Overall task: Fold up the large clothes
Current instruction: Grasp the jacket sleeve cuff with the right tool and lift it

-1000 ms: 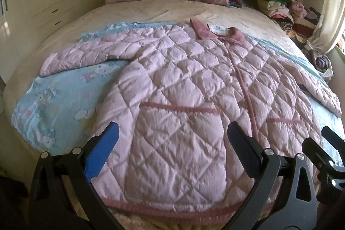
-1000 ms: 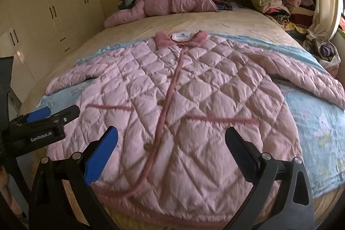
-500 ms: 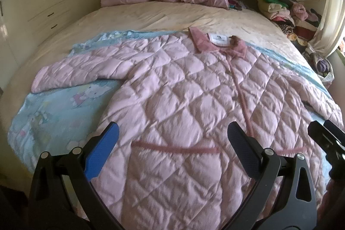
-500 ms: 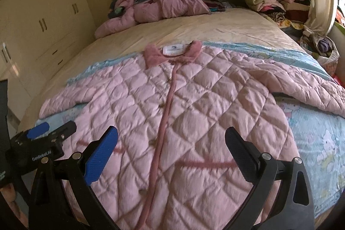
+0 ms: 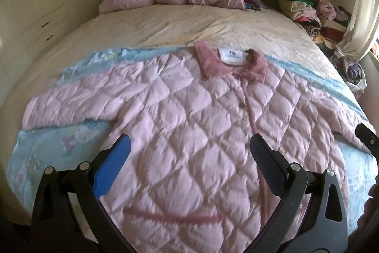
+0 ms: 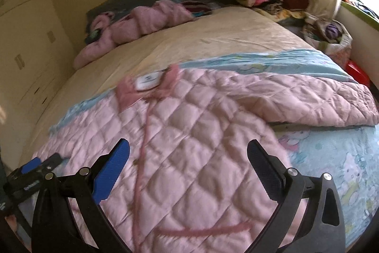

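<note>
We hold both the left hand-held gripper point(image 5: 189, 148) and right hand-held gripper point(image 6: 188, 153) wide open, empty, above the coat point(image 5: 201, 125), spread flat on the bed point(image 5: 189, 23), collar at 12 o'clock, likely ready for folding.

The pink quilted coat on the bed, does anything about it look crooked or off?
Nothing stands out. The pink quilted coat lies flat, front up, buttoned, sleeves spread, collar neat. Both the left gripper and right gripper hover open above it.
</note>
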Tool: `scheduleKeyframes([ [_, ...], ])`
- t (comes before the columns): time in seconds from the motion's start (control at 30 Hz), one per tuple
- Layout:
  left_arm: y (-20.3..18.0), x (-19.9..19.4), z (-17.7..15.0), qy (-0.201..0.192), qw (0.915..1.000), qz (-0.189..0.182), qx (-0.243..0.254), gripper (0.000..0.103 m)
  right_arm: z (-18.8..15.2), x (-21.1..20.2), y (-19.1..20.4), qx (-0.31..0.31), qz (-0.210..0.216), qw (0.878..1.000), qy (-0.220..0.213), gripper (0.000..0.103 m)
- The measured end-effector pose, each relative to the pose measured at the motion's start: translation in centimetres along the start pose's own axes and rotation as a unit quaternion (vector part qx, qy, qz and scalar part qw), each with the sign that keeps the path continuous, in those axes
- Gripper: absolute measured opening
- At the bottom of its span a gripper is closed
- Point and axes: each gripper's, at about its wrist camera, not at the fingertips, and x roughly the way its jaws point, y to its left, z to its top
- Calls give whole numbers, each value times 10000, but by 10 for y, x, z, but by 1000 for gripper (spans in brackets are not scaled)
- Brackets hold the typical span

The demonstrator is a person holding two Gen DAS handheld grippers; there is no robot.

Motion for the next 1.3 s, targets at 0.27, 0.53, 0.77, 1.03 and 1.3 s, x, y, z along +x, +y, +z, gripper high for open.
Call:
scheduleKeyframes([
  [0.27, -4, 40, 36, 86, 9997, -87, -205, 94, 44, 28, -82, 935, -414, 9947, -47, 99],
  [0.53, -7, 83, 32, 278, 9994, 193, -122, 94, 63, 49, -197, 1788, -1272, 9755, -179, 99],
  [0.77, -17, 105, 14, 617, 9980, 162, -41, 94, 46, 64, -287, 2601, -1969, 9453, -32, 99],
  [1.03, -30, 118, 0, 800, 9967, 160, 51, 94, 18, 59, -358, 3489, -2406, 9057, -66, 99],
  [1.3, -29, 109, -4, 803, 9966, 156, 89, 94, 6, 69, -412, 3982, -2284, 8884, -92, 94],
])
